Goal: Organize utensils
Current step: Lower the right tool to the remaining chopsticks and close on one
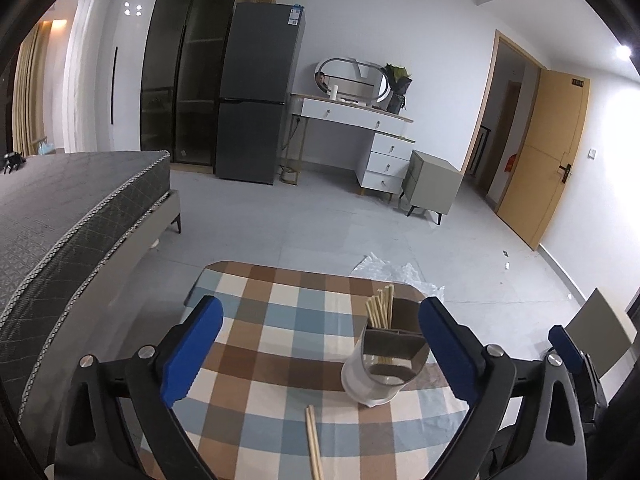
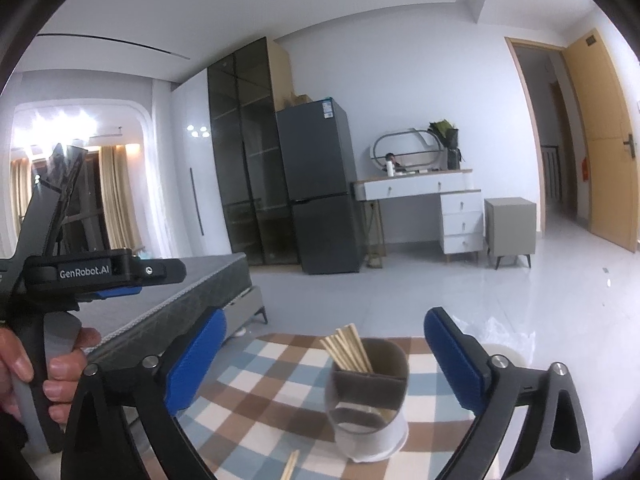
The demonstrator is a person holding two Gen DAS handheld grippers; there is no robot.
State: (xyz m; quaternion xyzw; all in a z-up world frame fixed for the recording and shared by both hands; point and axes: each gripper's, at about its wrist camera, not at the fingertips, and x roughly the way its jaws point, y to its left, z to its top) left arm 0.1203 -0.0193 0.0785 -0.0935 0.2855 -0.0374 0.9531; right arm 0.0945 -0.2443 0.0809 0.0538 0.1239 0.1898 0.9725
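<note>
wooden chopsticks stand in our holder; one pair lies on the surface. both fingers spread, empty; we judge that pair next.

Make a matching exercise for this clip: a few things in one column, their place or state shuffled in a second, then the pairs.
Things:
1. bundle of chopsticks
2. loose chopsticks
3. holder
4. right gripper

Place or state:
A. lying flat on the checked cloth, in front of the holder
B. open, nothing between its pads
C. standing in the holder's back compartment
D. upright on the cloth, front compartment without chopsticks

Pairs: 1-C, 2-A, 3-D, 4-B
</note>
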